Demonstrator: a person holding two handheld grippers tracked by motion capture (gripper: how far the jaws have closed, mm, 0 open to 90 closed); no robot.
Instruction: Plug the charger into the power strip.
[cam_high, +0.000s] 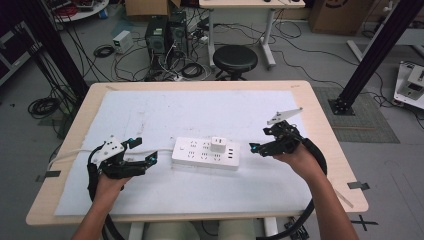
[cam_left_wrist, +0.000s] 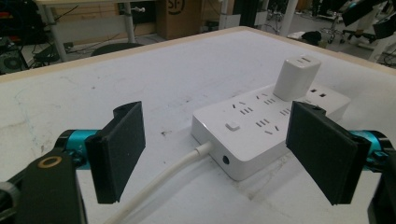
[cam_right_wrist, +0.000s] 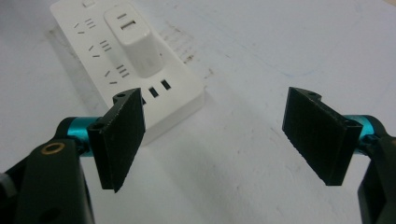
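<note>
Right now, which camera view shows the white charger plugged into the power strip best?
The right gripper view: the charger is close, sharp and unblocked, with its top ports visible. The left gripper view shows it farther off on the power strip. The high view shows it small.

My left gripper (cam_high: 142, 151) and right gripper (cam_high: 256, 148) are black-framed, each with a grey three-cornered plate (cam_high: 284, 116) on top and a thick black cable (cam_high: 316, 155) looping back from its rear. Each carries two flat, black, rough-textured pads (cam_left_wrist: 119, 149) on turquoise metal stubs (cam_left_wrist: 74, 140). A brass-ringed hole (cam_right_wrist: 52, 148) sits behind the left-hand pad; my forearms wear no sleeves.
</note>
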